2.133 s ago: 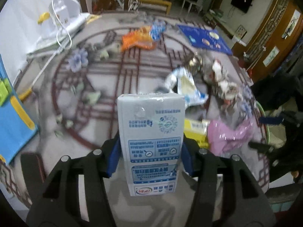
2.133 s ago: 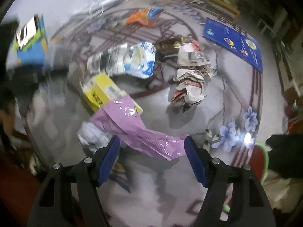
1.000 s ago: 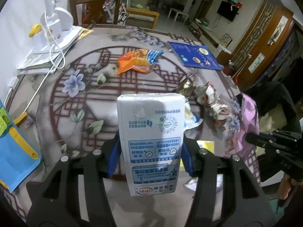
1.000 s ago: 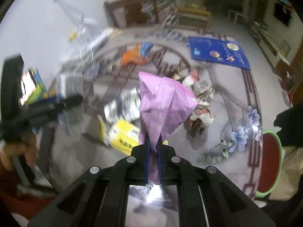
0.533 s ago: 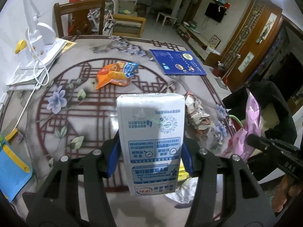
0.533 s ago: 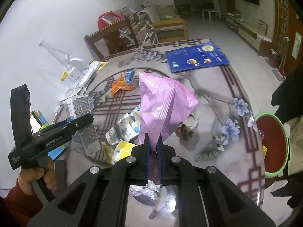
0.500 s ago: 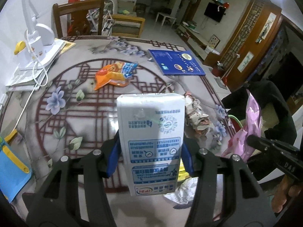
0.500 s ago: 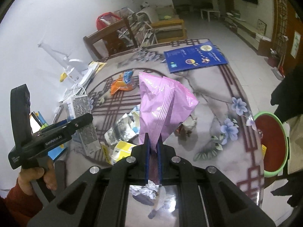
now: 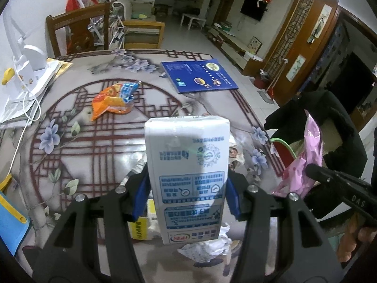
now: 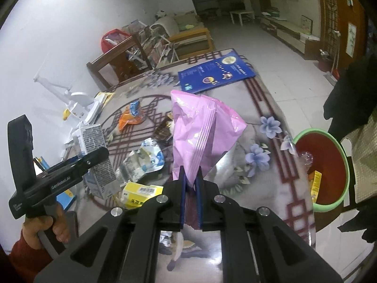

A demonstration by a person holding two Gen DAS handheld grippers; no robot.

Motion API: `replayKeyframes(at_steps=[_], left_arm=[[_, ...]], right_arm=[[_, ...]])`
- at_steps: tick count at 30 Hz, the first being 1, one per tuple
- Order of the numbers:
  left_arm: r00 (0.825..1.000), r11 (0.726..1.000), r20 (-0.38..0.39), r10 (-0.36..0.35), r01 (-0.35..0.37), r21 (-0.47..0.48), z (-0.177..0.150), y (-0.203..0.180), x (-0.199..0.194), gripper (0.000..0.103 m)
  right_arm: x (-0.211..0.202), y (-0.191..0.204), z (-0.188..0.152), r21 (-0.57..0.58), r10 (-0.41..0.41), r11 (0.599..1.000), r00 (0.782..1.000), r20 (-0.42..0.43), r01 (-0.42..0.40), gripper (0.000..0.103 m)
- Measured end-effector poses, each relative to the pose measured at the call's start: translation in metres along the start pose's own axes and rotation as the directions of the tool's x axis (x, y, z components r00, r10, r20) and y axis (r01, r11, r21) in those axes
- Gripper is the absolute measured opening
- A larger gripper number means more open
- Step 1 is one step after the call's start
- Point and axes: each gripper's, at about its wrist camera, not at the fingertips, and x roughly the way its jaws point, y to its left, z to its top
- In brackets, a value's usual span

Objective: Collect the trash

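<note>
My left gripper (image 9: 186, 188) is shut on a white milk carton (image 9: 188, 165) with blue print, held up above the table. In the right wrist view the same carton (image 10: 94, 155) shows at the left in that gripper (image 10: 77, 162). My right gripper (image 10: 190, 184) is shut on a crumpled pink plastic bag (image 10: 200, 134), lifted over the table; the bag (image 9: 304, 162) also shows at the right of the left wrist view. A red bin with a green rim (image 10: 339, 146) stands beside the table at the right, with a yellow box inside.
On the patterned table (image 9: 70, 141) lie an orange snack bag (image 9: 113, 99), a blue booklet (image 9: 198, 75), a silver-blue wrapper (image 10: 143, 160), a yellow box (image 10: 141, 194) and crumpled paper (image 9: 207, 247). A white lamp (image 9: 26, 70) and wooden chairs (image 9: 80, 30) stand at the far side.
Both grippers have risen and drawn back from the table with their loads. The right one has swung toward the red bin, which now shows larger at the right.
</note>
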Motion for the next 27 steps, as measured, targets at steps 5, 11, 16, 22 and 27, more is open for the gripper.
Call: replayKeyframes(at_steps=[5, 11, 16, 22, 27], left_arm=[[1.0, 1.0, -0.007, -0.001, 0.001, 0.016, 0.001, -0.015, 0.005, 0.052], [1.0, 1.0, -0.015, 0.0, 0.001, 0.029, 0.003, -0.033, 0.013, 0.052], [1.0, 0.999, -0.018, -0.005, 0.006, 0.046, 0.005, -0.052, 0.02, 0.052], [0.999, 0.998, -0.021, -0.025, 0.026, 0.061, 0.01, -0.078, 0.03, 0.044], [1.0, 0.998, -0.012, -0.023, 0.024, 0.066, 0.014, -0.094, 0.038, 0.041]], right_arm=[[-0.005, -0.017, 0.001, 0.017, -0.001, 1.0, 1.0, 0.003, 0.001, 0.008], [-0.005, -0.036, 0.005, 0.029, 0.003, 1.0, 1.0, 0.002, -0.003, 0.008], [-0.009, -0.052, 0.008, 0.039, 0.005, 0.999, 1.0, 0.005, -0.006, 0.008], [-0.015, -0.075, 0.012, 0.049, 0.006, 0.999, 1.0, 0.013, -0.006, 0.008], [-0.018, -0.096, 0.019, 0.057, 0.005, 0.998, 1.0, 0.016, -0.006, 0.008]])
